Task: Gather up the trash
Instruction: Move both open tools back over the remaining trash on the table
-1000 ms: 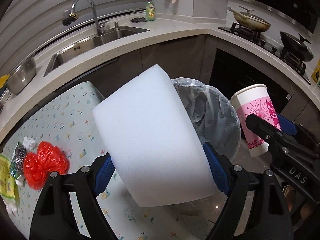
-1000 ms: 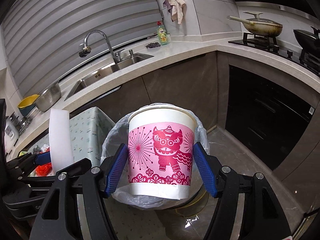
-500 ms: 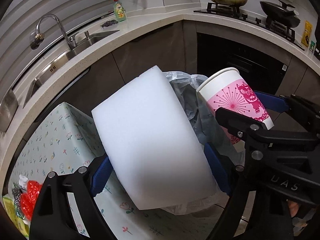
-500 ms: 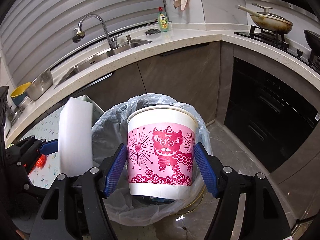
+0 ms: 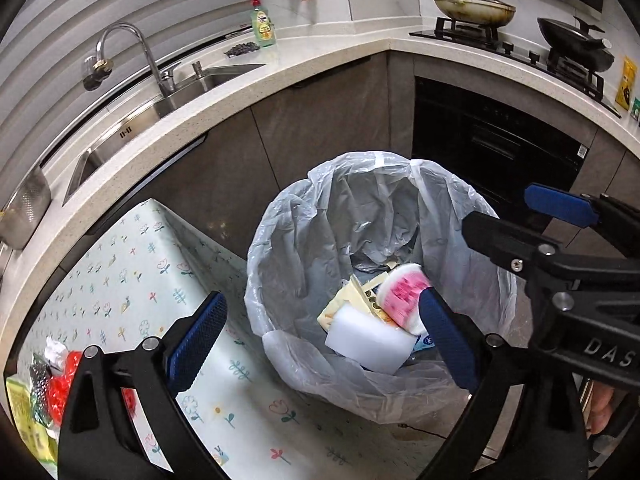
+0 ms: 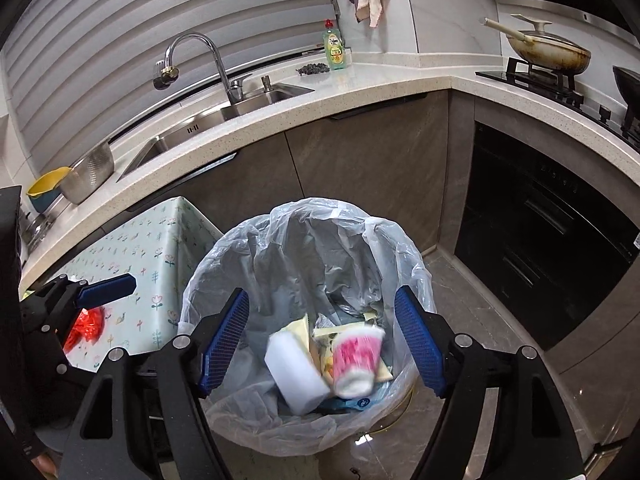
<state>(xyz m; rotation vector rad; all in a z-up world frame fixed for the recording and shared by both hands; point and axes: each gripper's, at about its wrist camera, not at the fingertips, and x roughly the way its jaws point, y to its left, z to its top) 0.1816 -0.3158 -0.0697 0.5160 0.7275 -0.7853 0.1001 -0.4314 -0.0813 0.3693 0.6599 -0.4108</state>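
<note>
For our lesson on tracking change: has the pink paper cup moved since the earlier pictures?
Yes. The pink paper cup has left the right tool and dropped down into the lined trash bin, where it lies beside the white foam block.

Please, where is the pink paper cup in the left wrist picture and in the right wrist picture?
Left wrist: pink paper cup lies inside the bin liner, right of centre, beside the white foam block.
Right wrist: cup lies low in the liner, centre, right of the foam block.
Shared landmark: green soap bottle on the counter.
</note>
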